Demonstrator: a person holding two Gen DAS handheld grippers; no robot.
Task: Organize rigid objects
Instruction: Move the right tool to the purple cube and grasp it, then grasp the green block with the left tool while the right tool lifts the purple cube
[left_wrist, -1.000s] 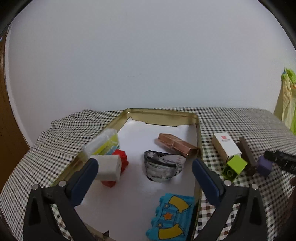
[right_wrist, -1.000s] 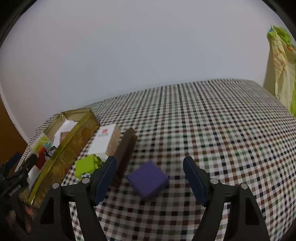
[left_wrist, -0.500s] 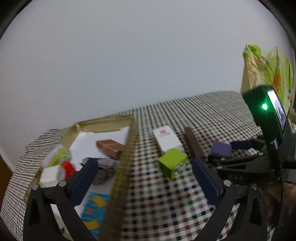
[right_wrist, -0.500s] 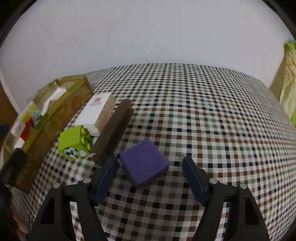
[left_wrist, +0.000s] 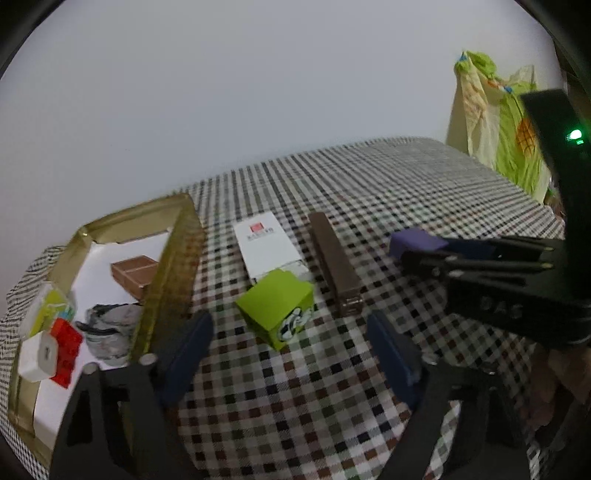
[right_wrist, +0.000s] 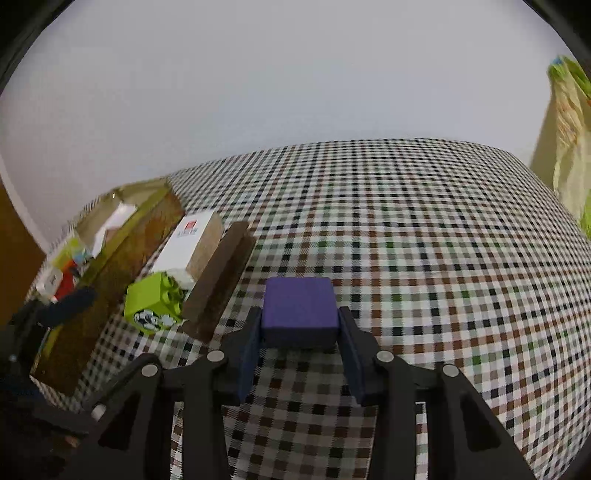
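Two tongs in play. Right tongs (right_wrist: 300, 334) have just been closing and now pinch the purple block (right_wrist: 299, 308) on the checked bench (right_wrist: 424, 258), right of the brown bar (right_wrist: 218, 284). Left tongs (left_wrist: 288, 347) swung off the gold tray (left_wrist: 173, 266), have just been closing, yet remain spread, nothing between, just near of the green brick (left_wrist: 275, 301). Likely next: purple lifted to the tray, green grabbed.

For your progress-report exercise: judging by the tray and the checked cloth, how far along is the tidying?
Done: several items, among them a red brick, lie in the gold tray. In hand: the right gripper has just closed on the purple block. Left: the green brick, white box and brown bar, still on the cloth.
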